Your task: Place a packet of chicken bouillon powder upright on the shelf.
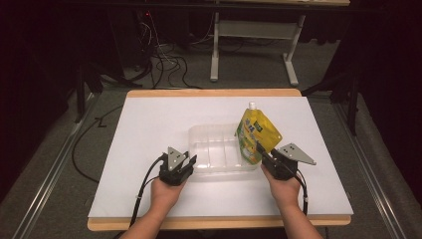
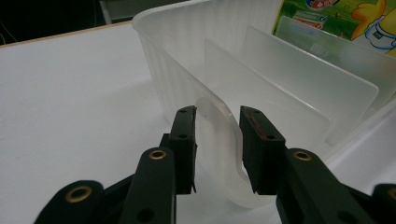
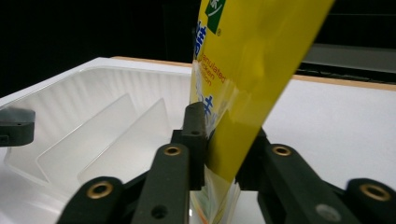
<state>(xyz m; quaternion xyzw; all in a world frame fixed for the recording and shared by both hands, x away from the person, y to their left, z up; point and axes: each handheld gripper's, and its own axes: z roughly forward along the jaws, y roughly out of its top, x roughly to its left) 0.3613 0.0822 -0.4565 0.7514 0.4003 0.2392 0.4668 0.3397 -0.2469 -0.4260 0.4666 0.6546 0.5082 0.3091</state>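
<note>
Yellow-green pouch [image 1: 257,134], translucent tray [image 1: 215,134], white tabletop [image 1: 149,129]

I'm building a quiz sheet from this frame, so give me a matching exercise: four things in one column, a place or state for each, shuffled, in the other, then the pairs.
Things:
1. left gripper
2. right gripper
3. yellow pouch
4. clear plastic bin

Places or states:
A. shut on the pouch's lower edge
B. rests on the white table, with upright dividers inside
C. jaws on either side of the bin's near rim
D. held tilted, white spout up, at the bin's right end

Pairs: 1-C, 2-A, 3-D, 4-B
</note>
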